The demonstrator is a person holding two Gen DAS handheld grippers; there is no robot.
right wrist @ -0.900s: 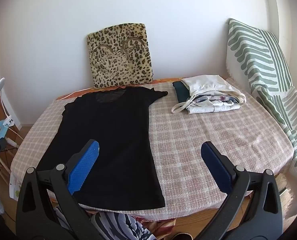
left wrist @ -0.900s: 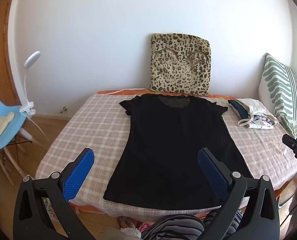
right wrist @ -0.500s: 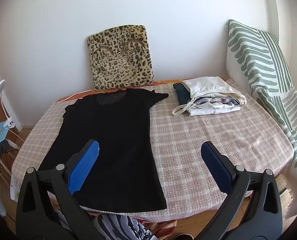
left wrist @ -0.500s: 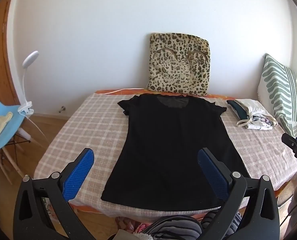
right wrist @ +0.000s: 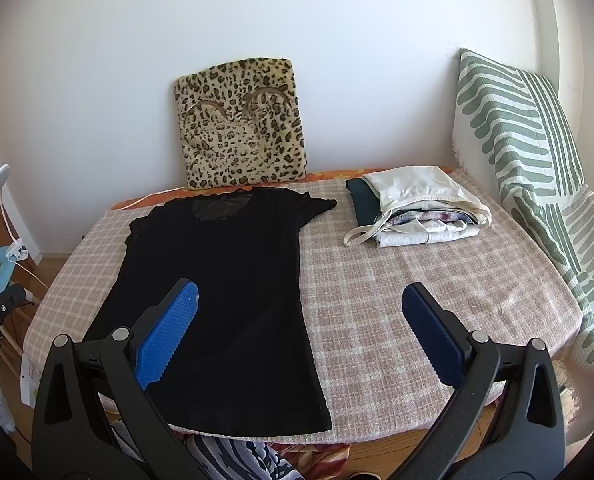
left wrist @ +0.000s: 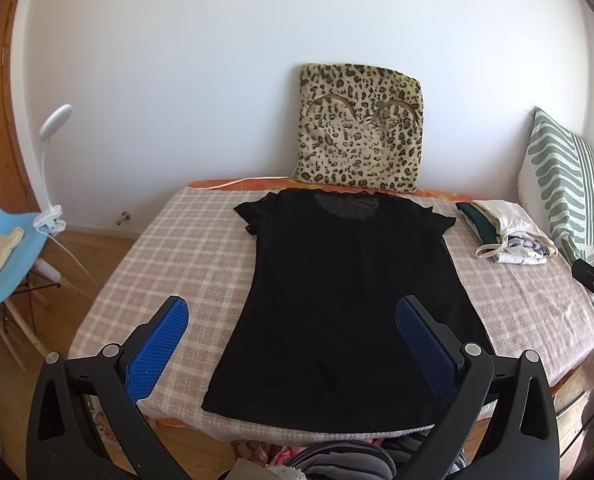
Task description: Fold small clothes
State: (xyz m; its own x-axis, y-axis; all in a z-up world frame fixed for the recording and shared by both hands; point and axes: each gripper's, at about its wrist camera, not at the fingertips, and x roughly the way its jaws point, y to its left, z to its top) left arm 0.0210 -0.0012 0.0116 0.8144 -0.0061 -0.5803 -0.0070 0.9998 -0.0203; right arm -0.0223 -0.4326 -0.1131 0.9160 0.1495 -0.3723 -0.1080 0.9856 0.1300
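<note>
Black and thin, the T-shirt (left wrist: 349, 300) lies spread flat on the checked blanket (left wrist: 201, 248), neck at the far end toward the leopard cushion (left wrist: 361, 128), hem along the near edge, sleeves out to both sides. The left gripper (left wrist: 291, 334) hangs above the near hem with its jaws wide apart and nothing between them; the right gripper (right wrist: 299, 322) is likewise spread and empty, over the shirt's right side and the bare blanket beside it. The fold has not yet started. To do it well, I would take one long side at two points, near the sleeve and near the hem, pinching only the shirt and not the blanket under it, then carry that edge across evenly so the sleeve tucks in flat. The fabric looks limp and may drag or bunch. The folded pile (right wrist: 413, 208) at the far right sits well apart, leaving room.
</note>
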